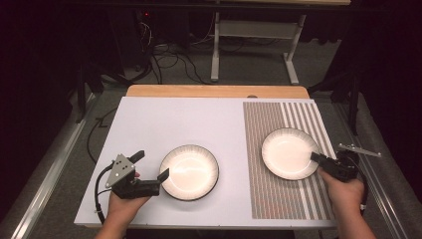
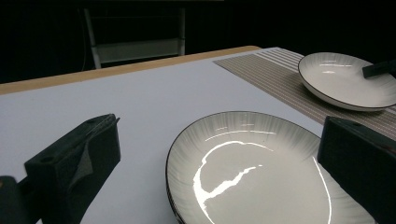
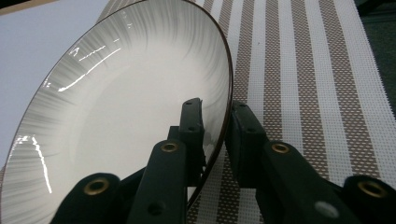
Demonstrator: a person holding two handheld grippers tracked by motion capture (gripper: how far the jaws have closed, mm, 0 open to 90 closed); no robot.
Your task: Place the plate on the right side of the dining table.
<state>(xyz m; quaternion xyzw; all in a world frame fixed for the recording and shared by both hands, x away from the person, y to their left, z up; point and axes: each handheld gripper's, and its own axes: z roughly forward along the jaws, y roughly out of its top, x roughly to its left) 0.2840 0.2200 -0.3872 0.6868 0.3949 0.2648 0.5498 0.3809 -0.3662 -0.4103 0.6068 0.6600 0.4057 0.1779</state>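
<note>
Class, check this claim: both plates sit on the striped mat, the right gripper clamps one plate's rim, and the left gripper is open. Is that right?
Not quite. The high view shows only the right plate on the striped mat; the left plate sits on the white board. The rest holds.

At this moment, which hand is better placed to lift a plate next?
The right. The right gripper already has its jaws closed on the rim of the plate on the striped mat, one jaw inside, one outside. The left gripper is open beside the plate on the white board, its jaws not gripping.
</note>
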